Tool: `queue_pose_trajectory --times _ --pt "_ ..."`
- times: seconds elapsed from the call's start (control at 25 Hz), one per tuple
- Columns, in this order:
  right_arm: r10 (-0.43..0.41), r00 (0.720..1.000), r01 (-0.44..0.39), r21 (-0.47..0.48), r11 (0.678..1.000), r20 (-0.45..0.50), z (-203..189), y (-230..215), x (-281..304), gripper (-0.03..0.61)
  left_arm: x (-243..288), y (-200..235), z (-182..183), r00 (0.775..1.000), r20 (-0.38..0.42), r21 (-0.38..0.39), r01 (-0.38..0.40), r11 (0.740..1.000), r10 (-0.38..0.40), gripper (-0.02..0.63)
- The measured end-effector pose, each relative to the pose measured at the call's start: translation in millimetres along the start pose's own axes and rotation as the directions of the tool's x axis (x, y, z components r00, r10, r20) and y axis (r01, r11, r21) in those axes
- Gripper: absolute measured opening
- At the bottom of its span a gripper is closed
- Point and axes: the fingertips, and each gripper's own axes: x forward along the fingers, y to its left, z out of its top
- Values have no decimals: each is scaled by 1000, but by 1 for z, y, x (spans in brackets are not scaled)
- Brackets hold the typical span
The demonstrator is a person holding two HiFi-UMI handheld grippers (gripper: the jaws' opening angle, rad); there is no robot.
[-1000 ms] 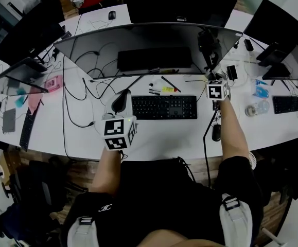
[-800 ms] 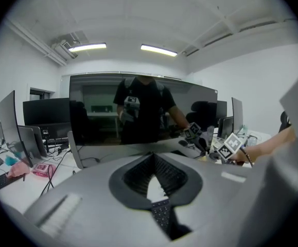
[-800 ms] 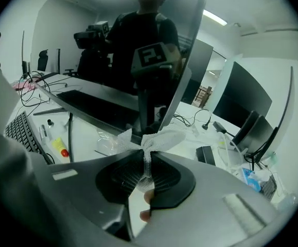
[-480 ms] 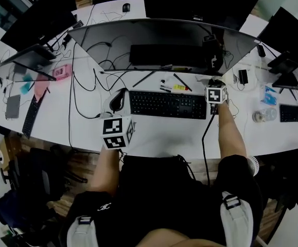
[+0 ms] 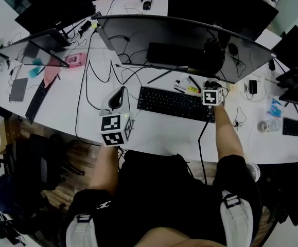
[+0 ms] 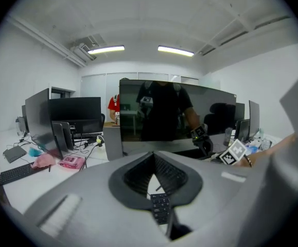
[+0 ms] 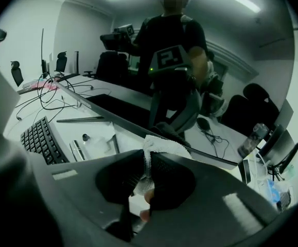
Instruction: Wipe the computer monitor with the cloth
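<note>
The wide curved monitor (image 5: 190, 40) spans the back of the white desk (image 5: 154, 135), its dark screen mirroring the room. My right gripper (image 5: 210, 84) is at the screen's lower right part, shut on a white cloth (image 7: 161, 147) that bunches out past the fingertips, close against the glass. In the right gripper view the monitor (image 7: 112, 50) fills the scene ahead of the right gripper (image 7: 149, 161). My left gripper (image 5: 119, 100) hovers over the desk left of the keyboard (image 5: 175, 103), shut and empty. The left gripper view has the left gripper (image 6: 154, 156) aimed at the monitor (image 6: 174, 117).
Pens and small items (image 5: 187, 86) lie between keyboard and monitor. Black cables (image 5: 94, 81) loop over the desk's left side. Other monitors (image 5: 40, 50) stand at far left and far right, with a pink object (image 5: 75, 60) and a bottle (image 5: 264, 126) nearby.
The head camera has swung, sliding the desk rightward in view. My right gripper with the cloth has shifted slightly left along the monitor's lower edge. The left gripper has stayed about where it was.
</note>
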Motion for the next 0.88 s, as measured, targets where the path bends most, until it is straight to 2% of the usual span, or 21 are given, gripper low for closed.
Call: queue_pose_trajectory --times 0.52,0.72,0.88 --pt "119 992 -111 -166 980 36 58 141 12 31 -52 100 -6 989 21 -37 -148 988 149 54" --pt "155 987 -144 -201 969 40 79 194 18 31 -71 143 -7 984 32 -93 -169 981 173 54" --pt "179 983 -164 -230 959 43 96 234 17 31 -84 175 -8 978 39 -107 -198 974 203 54"
